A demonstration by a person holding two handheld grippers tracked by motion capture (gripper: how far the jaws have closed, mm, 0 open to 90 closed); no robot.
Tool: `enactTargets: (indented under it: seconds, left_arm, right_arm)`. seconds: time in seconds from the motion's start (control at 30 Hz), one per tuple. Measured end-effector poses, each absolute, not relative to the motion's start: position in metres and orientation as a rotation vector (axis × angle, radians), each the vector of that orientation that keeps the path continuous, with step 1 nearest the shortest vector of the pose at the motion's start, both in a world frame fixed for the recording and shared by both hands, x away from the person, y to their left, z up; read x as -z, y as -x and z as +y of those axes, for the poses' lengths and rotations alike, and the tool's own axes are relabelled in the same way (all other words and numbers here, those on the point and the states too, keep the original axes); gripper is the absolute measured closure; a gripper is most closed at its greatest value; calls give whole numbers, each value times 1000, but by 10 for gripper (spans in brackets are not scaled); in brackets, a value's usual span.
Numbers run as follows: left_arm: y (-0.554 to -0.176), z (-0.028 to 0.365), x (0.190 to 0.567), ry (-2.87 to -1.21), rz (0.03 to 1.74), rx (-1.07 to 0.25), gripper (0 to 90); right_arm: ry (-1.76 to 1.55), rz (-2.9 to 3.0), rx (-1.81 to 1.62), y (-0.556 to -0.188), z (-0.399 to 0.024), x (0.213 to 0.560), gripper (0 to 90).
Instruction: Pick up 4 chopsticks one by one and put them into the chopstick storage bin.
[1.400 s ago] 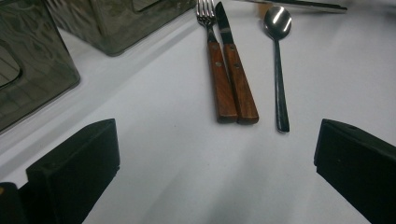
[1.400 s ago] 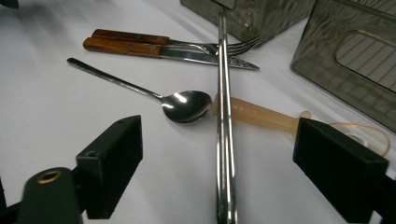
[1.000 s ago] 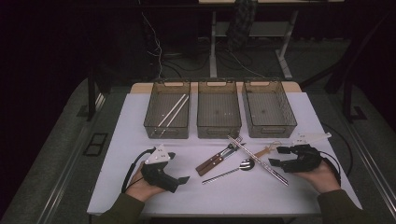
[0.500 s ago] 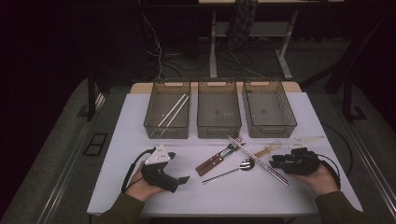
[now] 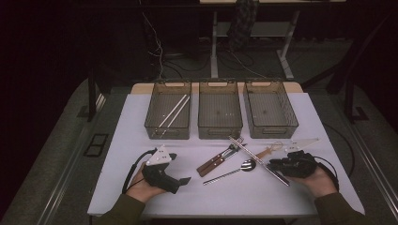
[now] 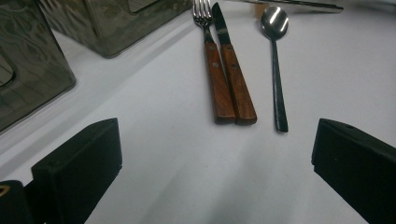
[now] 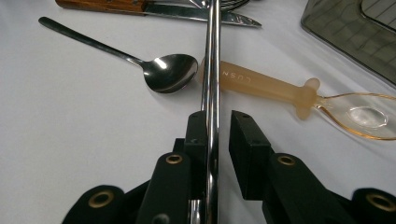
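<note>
My right tongs (image 7: 218, 122): closing around the steel chopsticks (image 7: 211, 70) — a gap remains at one pad.
My left tongs (image 6: 212, 161): released — resting on the worktop (image 6: 163, 140).

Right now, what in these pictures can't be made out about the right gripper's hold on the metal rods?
- Right gripper: one pad lies against the metal rods; a gap shows beside the other, so a firm clamp can't be confirmed.
- High view: the right hand and gripper body hide the jaws.
- Right gripper view: the frame's top edge cuts off the rods' far end.
</note>
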State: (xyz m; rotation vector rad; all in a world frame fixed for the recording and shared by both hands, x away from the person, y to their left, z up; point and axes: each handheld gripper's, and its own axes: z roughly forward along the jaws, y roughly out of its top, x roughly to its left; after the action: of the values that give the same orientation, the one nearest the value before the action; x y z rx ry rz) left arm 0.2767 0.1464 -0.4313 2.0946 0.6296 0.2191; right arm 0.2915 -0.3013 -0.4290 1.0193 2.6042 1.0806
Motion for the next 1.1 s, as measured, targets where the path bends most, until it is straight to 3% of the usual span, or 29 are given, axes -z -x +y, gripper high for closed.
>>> enactTargets:
  seconds: [1.1]
  left_arm:
    - [-277, 144, 433, -2110, 629, -211, 6]
  right_arm:
    - [-994, 2626, -1011, -294, -300, 433, 786]
